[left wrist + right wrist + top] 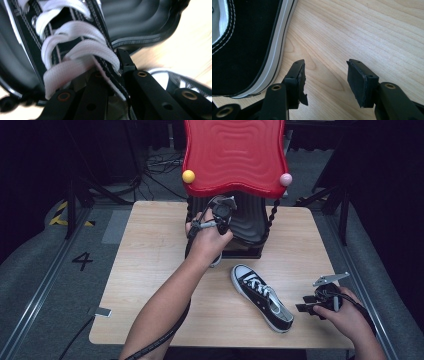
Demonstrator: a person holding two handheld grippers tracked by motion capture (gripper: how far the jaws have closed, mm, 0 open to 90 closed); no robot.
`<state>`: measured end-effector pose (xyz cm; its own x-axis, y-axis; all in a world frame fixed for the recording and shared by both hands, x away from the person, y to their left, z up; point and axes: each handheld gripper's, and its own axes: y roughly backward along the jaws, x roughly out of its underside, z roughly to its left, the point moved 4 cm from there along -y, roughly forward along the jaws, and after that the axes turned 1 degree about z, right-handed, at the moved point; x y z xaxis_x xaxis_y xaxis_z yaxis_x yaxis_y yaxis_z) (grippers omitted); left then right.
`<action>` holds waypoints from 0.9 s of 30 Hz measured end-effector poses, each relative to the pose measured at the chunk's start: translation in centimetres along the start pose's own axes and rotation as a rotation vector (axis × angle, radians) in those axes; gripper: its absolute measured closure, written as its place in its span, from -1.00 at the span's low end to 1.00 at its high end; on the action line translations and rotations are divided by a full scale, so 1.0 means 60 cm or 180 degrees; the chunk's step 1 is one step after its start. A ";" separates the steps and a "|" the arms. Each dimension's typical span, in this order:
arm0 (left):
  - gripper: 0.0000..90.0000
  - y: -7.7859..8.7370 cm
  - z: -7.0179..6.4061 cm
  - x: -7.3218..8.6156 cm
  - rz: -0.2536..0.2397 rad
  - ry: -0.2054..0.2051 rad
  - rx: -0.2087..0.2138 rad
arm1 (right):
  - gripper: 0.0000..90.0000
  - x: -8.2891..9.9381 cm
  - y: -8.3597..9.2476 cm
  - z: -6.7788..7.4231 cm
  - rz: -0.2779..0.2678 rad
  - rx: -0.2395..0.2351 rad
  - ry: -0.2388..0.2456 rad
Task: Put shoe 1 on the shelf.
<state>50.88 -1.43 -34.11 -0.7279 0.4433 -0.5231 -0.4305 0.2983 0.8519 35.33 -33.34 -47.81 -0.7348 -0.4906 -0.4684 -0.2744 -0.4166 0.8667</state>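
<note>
Left gripper (pixel 117 72) clamps laced sneaker (pixel 75 50) (right gripper (pixel 325 80) agape).

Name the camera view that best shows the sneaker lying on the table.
The high view: the whole black-and-white sneaker lies on the wooden table, toe to laces. The right gripper view shows its sole edge beside the open right gripper. The left gripper view shows another laced sneaker, clamped.
</note>
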 end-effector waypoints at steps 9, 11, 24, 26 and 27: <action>0.91 -0.020 0.024 -0.013 0.0031 0.0049 -0.0146 | 0.08 0.005 -0.002 -0.006 0.0009 -0.0013 -0.0024; 0.85 -0.017 0.021 -0.013 0.0049 0.0013 -0.0123 | 0.08 0.004 -0.003 -0.006 0.0015 -0.0012 -0.0025; 0.33 0.075 0.000 0.034 -0.0006 -0.0155 0.0217 | 0.08 -0.011 -0.011 -0.001 0.0026 -0.0052 0.0023; 0.45 0.093 0.002 0.049 0.0039 -0.0188 0.0278 | 0.08 -0.013 -0.012 -0.001 0.0026 -0.0058 0.0041; 0.45 0.103 0.004 0.058 0.0054 -0.0212 0.0308 | 0.08 -0.015 -0.013 -0.001 0.0029 -0.0050 0.0045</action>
<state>45.83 2.14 -30.68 -0.6962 0.5033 -0.5118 -0.3624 0.3690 0.8559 36.27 -32.62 -48.10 -0.7283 -0.5053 -0.4630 -0.2579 -0.4238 0.8683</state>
